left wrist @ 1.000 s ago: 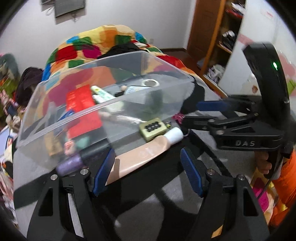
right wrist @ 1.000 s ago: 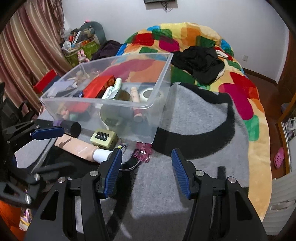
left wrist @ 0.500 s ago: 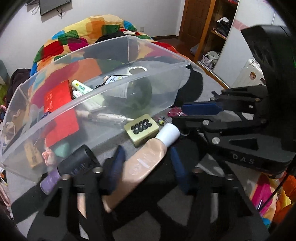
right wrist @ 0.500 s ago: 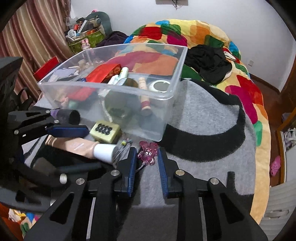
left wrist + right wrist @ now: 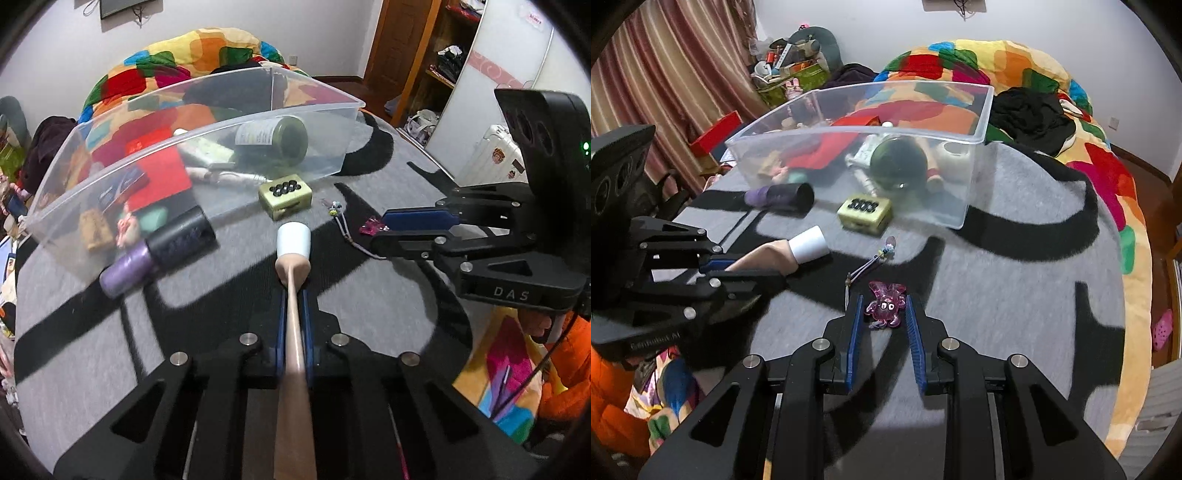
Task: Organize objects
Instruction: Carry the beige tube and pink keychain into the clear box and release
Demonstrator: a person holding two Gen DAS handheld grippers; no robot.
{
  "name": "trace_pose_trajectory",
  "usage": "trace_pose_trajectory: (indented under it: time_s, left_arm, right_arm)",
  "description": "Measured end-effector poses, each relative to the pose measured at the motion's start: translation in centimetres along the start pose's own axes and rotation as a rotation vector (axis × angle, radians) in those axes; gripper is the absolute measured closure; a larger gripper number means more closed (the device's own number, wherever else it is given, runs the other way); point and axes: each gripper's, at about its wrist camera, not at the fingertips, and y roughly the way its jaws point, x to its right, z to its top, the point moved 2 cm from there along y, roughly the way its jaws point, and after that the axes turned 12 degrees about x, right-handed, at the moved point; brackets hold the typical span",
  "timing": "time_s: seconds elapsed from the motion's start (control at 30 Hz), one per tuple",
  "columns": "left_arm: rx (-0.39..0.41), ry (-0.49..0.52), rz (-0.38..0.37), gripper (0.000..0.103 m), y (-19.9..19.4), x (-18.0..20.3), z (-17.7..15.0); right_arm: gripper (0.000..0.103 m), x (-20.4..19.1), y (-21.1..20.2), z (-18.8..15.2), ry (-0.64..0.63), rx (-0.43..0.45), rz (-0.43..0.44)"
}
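Note:
My left gripper [image 5: 293, 295] is shut on a beige tube with a white cap [image 5: 293, 245], held just above the grey blanket; the tube also shows in the right wrist view [image 5: 790, 251]. My right gripper [image 5: 882, 306] has its jaws closed in on a pink octopus charm [image 5: 885, 304] with a cord; the pads look to touch its sides. The charm shows in the left wrist view [image 5: 373, 225]. A clear plastic bin [image 5: 975, 173] with several items stands behind. A green box [image 5: 864, 214] and a purple-and-black bottle [image 5: 779, 195] lie in front of it.
The grey-and-black blanket [image 5: 1015, 295] covers a bed with a colourful quilt [image 5: 1108, 166] and black clothes [image 5: 1030, 118] behind. Clutter and curtains stand at the left [image 5: 665, 81]. A wardrobe and shelves [image 5: 461, 55] are at the right in the left wrist view.
My left gripper has closed on the beige tube and turned it end-on. My right gripper has moved down over the pink charm and narrowed around it.

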Motion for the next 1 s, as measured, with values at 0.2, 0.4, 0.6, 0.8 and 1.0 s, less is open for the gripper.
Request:
trace_pose_trajectory:
  time_s: [0.2, 0.4, 0.6, 0.8, 1.0]
  left_arm:
    - [0.02, 0.04, 0.018, 0.076, 0.3, 0.6, 0.9]
    - [0.032, 0.035, 0.04, 0.072, 2.2, 0.3, 1.5]
    - [0.069, 0.015, 0.077, 0.083, 1.2, -0.2, 0.9]
    - [0.139, -0.033, 0.081, 0.084, -1.5, -1.1, 1.1]
    - [0.229, -0.063, 0.109, 0.084, -4.6, -2.7, 2.7]
  right_arm:
    - [0.082, 0.2, -1.1, -0.1, 0.023, 0.024, -0.009]
    - [0.082, 0.3, -1.9, 0.7, 0.038, 0.067, -0.011]
    - [0.082, -0.1, -3.1, 2.3, 0.059, 0.136, 0.009]
    - [0.082, -1.0, -4.4, 4.9, 0.061, 0.223, 0.034]
    - [0.082, -2.2, -5.9, 8.1, 0.041, 0.311, 0.049]
